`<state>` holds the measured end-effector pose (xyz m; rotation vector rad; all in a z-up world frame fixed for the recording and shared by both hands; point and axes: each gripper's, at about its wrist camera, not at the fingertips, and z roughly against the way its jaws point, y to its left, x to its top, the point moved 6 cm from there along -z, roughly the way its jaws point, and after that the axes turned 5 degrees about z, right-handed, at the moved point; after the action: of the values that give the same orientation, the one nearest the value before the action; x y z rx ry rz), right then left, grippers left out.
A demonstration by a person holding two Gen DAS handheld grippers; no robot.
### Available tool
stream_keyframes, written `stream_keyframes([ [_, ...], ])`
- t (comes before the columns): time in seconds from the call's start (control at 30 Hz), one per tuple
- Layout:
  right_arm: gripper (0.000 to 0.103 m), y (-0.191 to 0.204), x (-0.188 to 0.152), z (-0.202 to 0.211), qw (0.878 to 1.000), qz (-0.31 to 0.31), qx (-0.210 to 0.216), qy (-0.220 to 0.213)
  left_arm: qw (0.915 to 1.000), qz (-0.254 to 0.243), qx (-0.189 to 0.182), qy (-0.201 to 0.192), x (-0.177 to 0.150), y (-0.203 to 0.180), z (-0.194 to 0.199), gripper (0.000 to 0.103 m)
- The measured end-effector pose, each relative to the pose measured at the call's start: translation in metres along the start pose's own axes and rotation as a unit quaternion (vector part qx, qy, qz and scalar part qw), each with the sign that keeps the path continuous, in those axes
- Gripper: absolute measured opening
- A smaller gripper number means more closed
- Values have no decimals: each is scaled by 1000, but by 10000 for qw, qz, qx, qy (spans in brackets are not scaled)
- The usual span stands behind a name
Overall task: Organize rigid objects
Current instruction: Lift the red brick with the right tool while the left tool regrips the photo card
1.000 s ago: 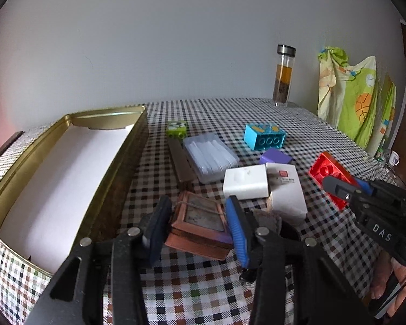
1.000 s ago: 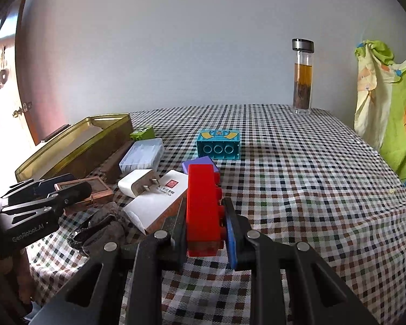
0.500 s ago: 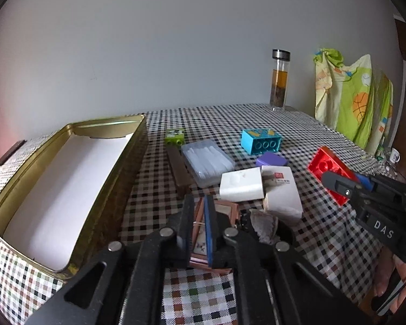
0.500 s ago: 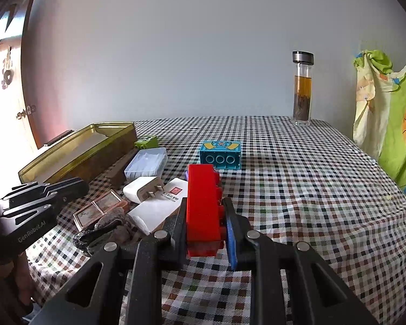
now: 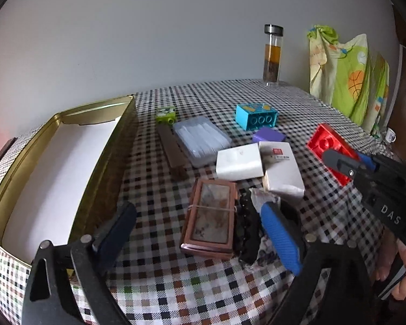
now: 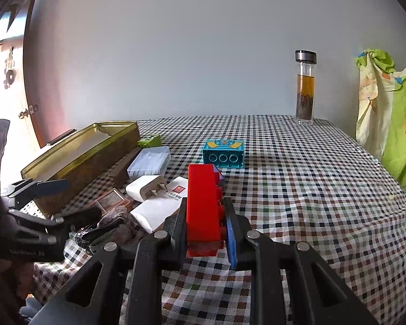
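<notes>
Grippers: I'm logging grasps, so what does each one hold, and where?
Right gripper clamps the red brick by its long sides near one end. Left gripper holds nothing; its jaws are opening around the copper case.

The left gripper is opening, its jaws wide apart around a copper-framed case lying flat on the checked tablecloth, pads clear of it. A gold tin sits left.

On the table, the tin lies at the left. Right of it lie a strip and a clear case, with a small brick behind them. Nearer the camera lies a framed case, behind it a charger and a box. A bottle stands at the far edge.
</notes>
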<state>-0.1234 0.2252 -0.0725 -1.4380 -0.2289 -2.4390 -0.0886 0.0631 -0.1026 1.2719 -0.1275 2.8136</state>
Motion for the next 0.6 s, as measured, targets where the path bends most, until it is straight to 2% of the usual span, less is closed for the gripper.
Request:
stream_keyframes([
  [0.2, 25, 0, -1, 0, 10000, -5, 37, -4, 9977, -235, 604, -188, -3, 0, 8, 94],
  [0.33, 25, 1, -1, 0, 10000, -16, 57, 3, 9972, -146, 657, -324, -5, 12, 18, 94],
  [0.4, 25, 2, -1, 0, 10000, -28, 66, 7, 9969, -302, 691, -210, -8, 13, 15, 94],
  [0.47, 25, 2, -1, -1, 10000, -28, 60, 12, 9975, -448, 540, -27, -12, 9, 11, 81],
  [0.6, 25, 1, -1, -1, 10000, -44, 55, 30, 9958, -788, 455, 134, -13, -8, 4, 79],
])
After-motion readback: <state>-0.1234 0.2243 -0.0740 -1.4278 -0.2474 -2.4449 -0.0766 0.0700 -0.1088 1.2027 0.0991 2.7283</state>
